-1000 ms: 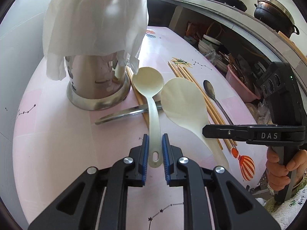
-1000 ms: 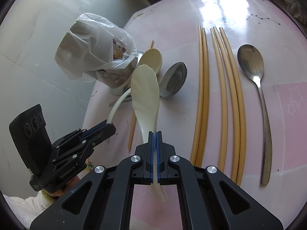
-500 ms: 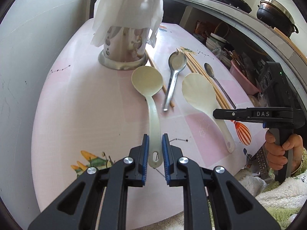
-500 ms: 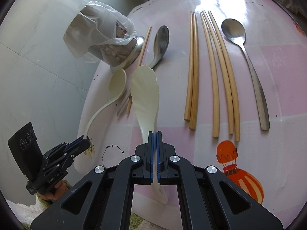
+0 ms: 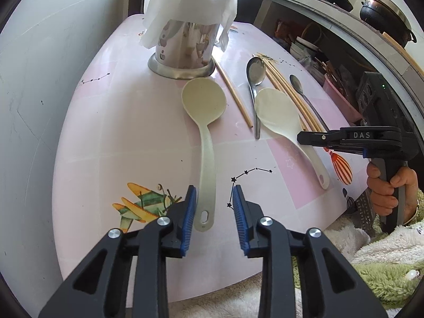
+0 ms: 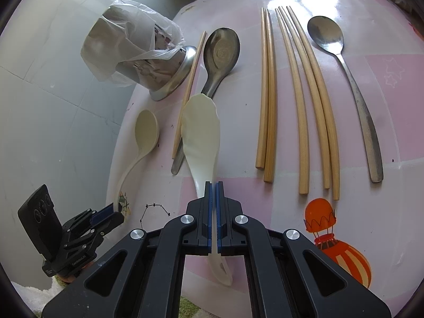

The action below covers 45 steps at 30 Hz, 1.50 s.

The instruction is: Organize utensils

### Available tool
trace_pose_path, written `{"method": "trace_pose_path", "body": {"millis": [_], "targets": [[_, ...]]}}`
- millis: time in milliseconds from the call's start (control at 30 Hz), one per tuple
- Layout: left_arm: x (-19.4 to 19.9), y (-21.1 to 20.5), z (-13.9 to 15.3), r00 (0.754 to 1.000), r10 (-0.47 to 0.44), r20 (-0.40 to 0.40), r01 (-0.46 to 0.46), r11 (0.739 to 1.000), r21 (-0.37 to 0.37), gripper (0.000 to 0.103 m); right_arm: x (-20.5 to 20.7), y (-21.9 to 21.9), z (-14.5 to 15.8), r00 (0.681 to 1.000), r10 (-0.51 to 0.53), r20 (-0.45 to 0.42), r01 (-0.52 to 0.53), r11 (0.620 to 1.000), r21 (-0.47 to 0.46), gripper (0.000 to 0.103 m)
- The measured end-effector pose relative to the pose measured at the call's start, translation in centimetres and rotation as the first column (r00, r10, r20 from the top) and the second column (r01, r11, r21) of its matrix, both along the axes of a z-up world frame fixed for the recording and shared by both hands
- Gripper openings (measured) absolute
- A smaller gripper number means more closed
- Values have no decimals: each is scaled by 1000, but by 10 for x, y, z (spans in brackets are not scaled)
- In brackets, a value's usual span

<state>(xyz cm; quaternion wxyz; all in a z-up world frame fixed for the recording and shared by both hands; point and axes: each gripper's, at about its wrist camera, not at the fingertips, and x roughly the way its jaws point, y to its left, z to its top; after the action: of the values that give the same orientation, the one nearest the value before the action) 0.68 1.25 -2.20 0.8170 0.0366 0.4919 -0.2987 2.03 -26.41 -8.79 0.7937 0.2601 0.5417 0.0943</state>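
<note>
A cream plastic spoon lies flat on the pink table, its handle end between the blue pads of my left gripper. The jaws are opening and no longer press the handle. My right gripper is shut on the handle of a cream rice paddle, held low over the table with its blade pointing at the steel utensil holder. A white plastic bag covers the holder. Several wooden chopsticks and two steel spoons lie side by side.
A lone chopstick lies beside the holder. A white tiled wall borders the table on the left. Shelves with pots and bowls stand beyond the right edge. A fleecy blanket lies at the front edge. A hand grips the right tool.
My left gripper drew the cream spoon away from the holder toward the table's front, then its jaws parted off the handle. The right gripper kept its hold on the paddle and shifted slightly.
</note>
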Motion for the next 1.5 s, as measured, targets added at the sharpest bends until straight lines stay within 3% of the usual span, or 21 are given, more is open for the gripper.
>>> {"method": "trace_pose_path", "body": {"millis": [200,400,567,700,900,1100,1500], "targets": [[18,5,28,998,-41,41,43,998,-39,37,4,-3,0,1000,4,-6,-4,1000,1,1],[62,-11,22,995,-56,85,54,998,24,37,-1,-10,7,1000,5,-9,-5,1000,0,2],[105,-28,6,993,-107,46,107,994,-6,38,1,-12,9,1000,3,-15,-3,1000,-12,2],[130,-36,-2,987,-161,24,162,986,-47,45,4,-11,14,1000,-4,-20,3,1000,-17,2],[151,-38,-9,970,-242,-35,236,963,-127,46,8,-10,16,1000,-6,-27,6,1000,-22,3],[157,-41,-18,958,-280,-68,268,953,-143,45,12,-6,16,1000,-4,-31,3,1000,-25,3],[149,-38,-25,958,-277,-79,263,953,-148,8,12,-9,18,999,-9,-34,9,1000,-18,3]]}}
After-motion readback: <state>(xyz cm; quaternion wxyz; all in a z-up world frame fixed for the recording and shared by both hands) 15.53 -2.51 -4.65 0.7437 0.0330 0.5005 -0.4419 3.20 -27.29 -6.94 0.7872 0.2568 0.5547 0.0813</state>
